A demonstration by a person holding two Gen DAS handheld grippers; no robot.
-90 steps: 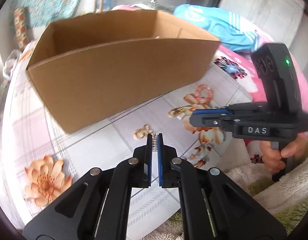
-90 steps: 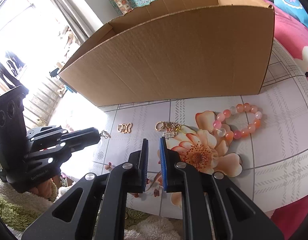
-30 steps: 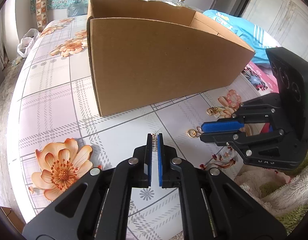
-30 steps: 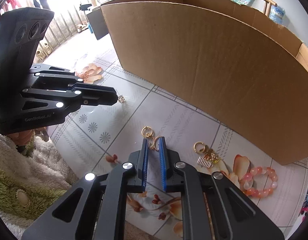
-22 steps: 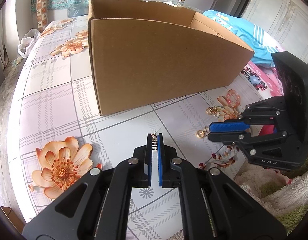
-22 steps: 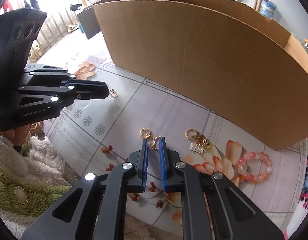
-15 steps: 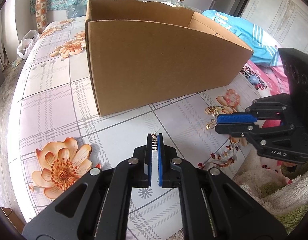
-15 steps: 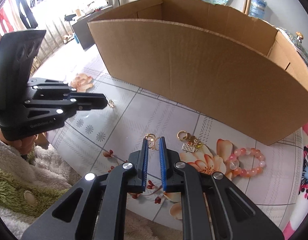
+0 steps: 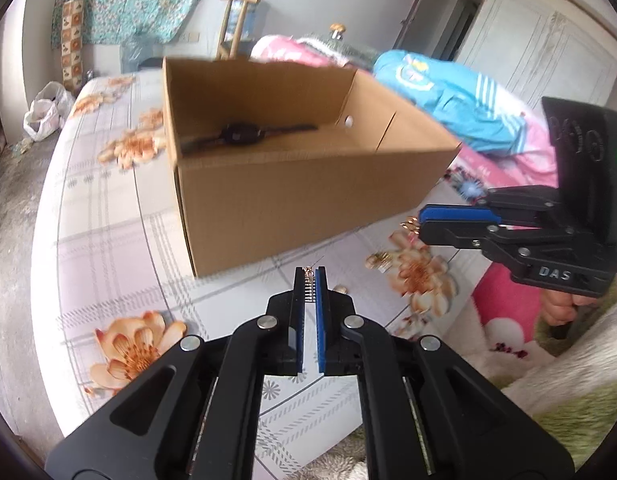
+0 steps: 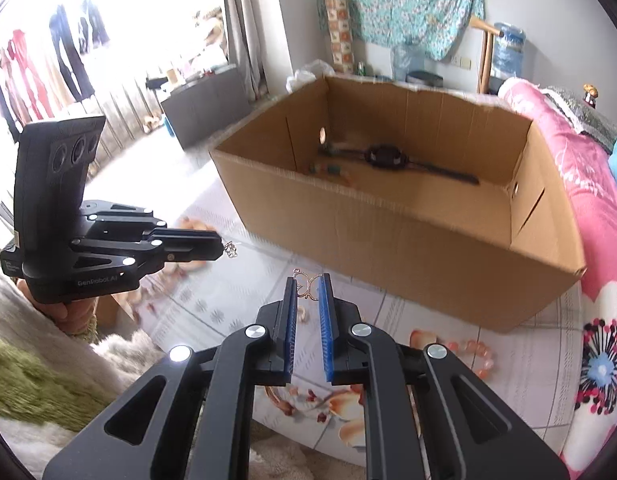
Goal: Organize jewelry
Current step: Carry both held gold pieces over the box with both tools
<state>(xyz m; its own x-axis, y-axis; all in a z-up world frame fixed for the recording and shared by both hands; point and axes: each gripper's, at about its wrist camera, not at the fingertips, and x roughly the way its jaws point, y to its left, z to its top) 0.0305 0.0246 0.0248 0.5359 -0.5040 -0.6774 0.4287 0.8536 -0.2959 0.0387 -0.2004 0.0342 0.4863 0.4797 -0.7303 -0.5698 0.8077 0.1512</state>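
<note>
Above the flowered surface (image 9: 108, 216), nearer the cardboard box (image 9: 292, 200) than a second ago, I am lifting two pieces boxward: left claw (image 9: 309, 280) clenched on a small gold charm (image 9: 308, 285), right claw (image 10: 308, 286) grasping a gold butterfly pendant (image 10: 306, 283), pink bead bracelet (image 10: 474, 354) still awaiting collection.

The setting is a home bedroom. A bed with a floral sheet (image 9: 108, 208) carries a cardboard box (image 9: 300, 200), pink bedding (image 10: 568, 168) and a blue jacket (image 9: 440, 92). White wardrobe doors (image 9: 548, 52), a patterned wall cloth (image 10: 400, 4) and clothes on a line (image 10: 40, 60) outside the window confirm domestic use.
</note>
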